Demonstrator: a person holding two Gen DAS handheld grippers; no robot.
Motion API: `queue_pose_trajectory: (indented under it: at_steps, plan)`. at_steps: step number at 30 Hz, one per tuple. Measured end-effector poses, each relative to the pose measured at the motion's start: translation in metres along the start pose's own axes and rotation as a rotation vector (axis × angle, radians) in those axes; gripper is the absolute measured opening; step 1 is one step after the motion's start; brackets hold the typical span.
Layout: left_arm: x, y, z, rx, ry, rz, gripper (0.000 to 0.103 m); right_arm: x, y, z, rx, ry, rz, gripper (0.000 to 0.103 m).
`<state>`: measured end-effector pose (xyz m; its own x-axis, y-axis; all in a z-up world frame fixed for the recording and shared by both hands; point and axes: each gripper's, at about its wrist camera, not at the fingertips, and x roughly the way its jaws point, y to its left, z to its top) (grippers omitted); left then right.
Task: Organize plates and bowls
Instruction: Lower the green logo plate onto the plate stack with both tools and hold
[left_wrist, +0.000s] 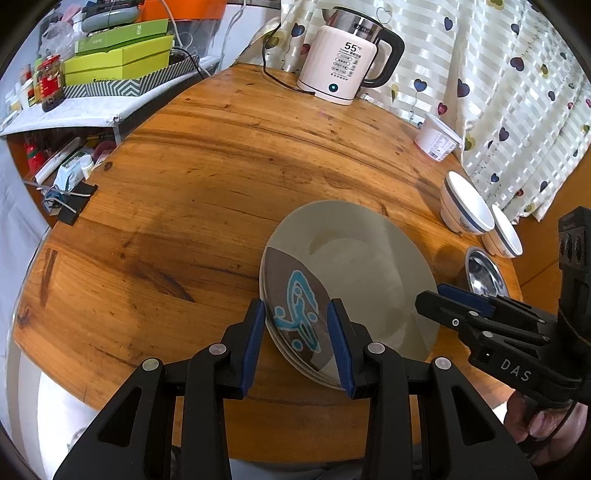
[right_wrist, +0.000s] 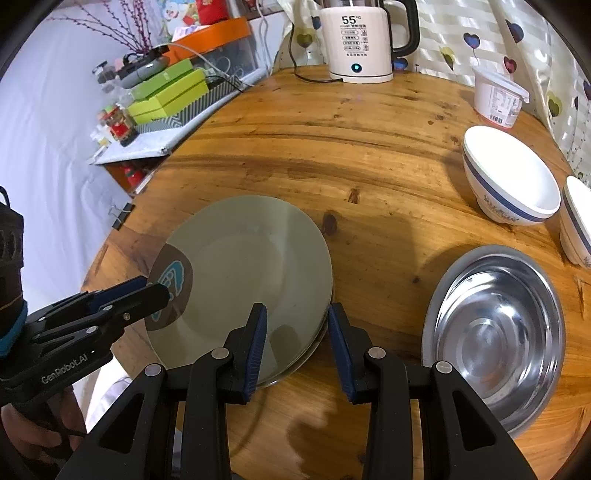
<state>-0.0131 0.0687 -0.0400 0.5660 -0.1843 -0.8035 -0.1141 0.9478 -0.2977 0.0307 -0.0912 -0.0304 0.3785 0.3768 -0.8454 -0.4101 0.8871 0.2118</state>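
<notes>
I see a stack of plates (left_wrist: 354, 269) on the round wooden table (left_wrist: 207, 177), near the edge closest to me. The top plate is pale grey-green and smooth. On its left rim is a brown patch (left_wrist: 299, 314) with a bright blue swirly drawing. Under it I can see the edges of more plates.

My left gripper (left_wrist: 297, 332) sits over the left rim, right at the brown patch. Its blue pads stand a little apart with the rim between them, but I cannot tell if they pinch it. My right gripper (right_wrist: 297, 339) sits over the right rim of the stack. Its pads are also partly apart, one over the top plate and one just past the edge, and I cannot tell if they press on anything.

Just to the right of the plates is a shiny metal bowl (right_wrist: 495, 332). Behind it are two white bowls with blue stripes (right_wrist: 513, 177), close together near the table's right edge. Farther back is a white tub (right_wrist: 498, 99), and a kettle (left_wrist: 347, 59) stands at the far edge by the curtain (left_wrist: 498, 92).

The middle and left of the table are bare wood, with lots of room. A shelf of boxes (left_wrist: 118, 62) stands past the left edge.
</notes>
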Motion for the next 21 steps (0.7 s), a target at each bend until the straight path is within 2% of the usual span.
queue_pose_trajectory:
  at_steps: [21]
  plan:
    - [-0.0011,-0.0029,0.0016,0.015,-0.009,0.005,0.036,-0.0034,0.0036,0.0011,-0.016,-0.014,0.004,0.034]
